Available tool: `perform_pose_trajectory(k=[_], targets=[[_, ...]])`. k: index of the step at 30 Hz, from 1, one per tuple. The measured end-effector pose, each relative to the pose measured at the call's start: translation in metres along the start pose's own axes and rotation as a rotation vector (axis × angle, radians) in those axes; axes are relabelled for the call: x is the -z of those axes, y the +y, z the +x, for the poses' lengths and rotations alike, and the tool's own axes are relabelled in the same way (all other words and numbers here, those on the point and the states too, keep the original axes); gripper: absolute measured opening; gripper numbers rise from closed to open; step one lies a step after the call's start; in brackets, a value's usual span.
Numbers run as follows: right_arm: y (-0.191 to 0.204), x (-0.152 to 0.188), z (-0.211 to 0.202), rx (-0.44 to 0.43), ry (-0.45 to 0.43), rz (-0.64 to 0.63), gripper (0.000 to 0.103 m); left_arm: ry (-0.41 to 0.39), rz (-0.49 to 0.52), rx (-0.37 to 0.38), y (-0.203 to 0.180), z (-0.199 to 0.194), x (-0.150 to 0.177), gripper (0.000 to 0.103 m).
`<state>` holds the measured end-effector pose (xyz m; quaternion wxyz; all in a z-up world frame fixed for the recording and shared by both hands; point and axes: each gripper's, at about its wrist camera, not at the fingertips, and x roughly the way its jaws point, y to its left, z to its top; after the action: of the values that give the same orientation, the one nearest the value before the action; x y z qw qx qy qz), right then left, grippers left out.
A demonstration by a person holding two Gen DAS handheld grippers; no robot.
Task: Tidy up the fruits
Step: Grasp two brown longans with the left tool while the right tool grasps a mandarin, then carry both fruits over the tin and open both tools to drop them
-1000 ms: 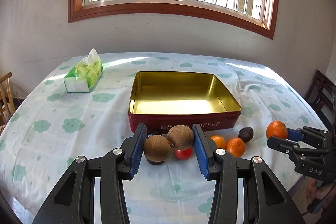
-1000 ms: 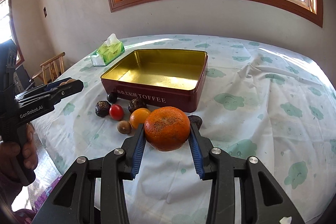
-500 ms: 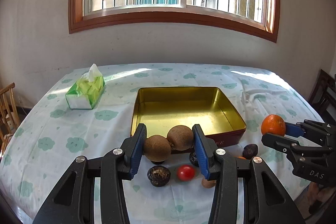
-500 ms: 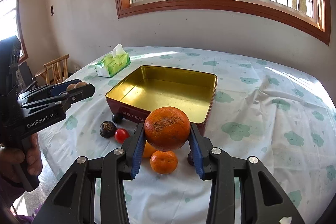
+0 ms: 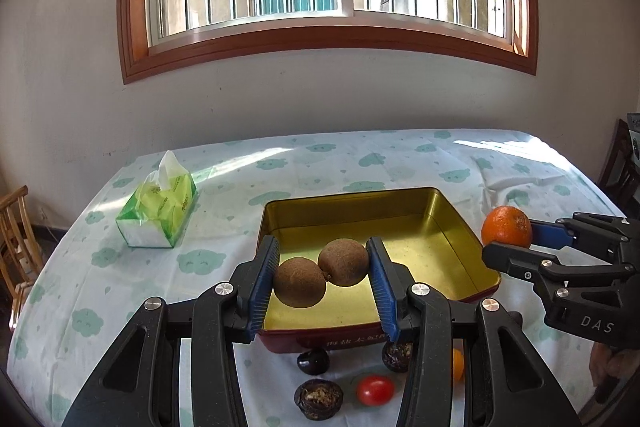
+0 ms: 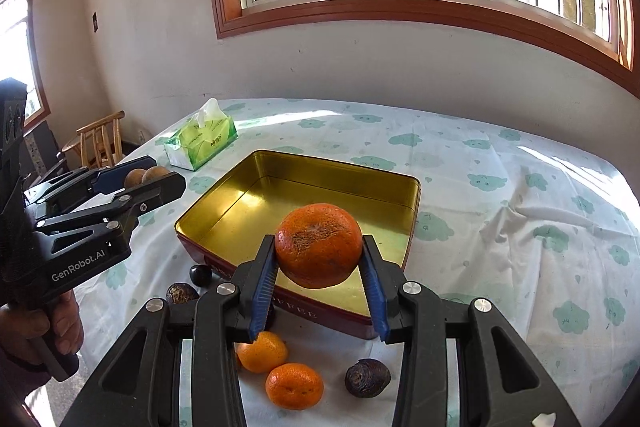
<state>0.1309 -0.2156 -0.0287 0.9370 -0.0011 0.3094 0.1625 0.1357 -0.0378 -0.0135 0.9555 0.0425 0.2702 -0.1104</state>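
My left gripper is shut on two brown kiwis and holds them above the near part of the empty red toffee tin with a gold inside. My right gripper is shut on a large orange above the tin's near edge. On the cloth in front of the tin lie two small oranges, a red tomato and several dark wrinkled fruits. The right gripper with its orange shows at the right of the left wrist view.
A green tissue pack stands on the table's far left. The table has a white cloth with green clouds. Wooden chairs stand beside the table at left. A wall with a barred window is behind.
Both grippers have risen and moved forward with their fruit, from the cloth in front of the tin to above the tin's near part.
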Motion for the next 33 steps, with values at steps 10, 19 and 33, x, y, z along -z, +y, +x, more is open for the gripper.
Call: perform_pose_trajectory(k=[10,19,33], targets=[[-0.005,-0.012,0.045,-0.013,0.046,0.003,0.037,0.032,0.018,-0.008,0.006,0.042,-0.008,0.046],[-0.009,-0.019,0.079,-0.025,0.085,0.004,0.037,0.067,0.029,-0.021,0.012,0.075,-0.01,0.046],[-0.016,-0.027,0.103,-0.031,0.111,0.009,0.037,0.105,0.05,-0.047,0.02,0.107,-0.012,0.046]])
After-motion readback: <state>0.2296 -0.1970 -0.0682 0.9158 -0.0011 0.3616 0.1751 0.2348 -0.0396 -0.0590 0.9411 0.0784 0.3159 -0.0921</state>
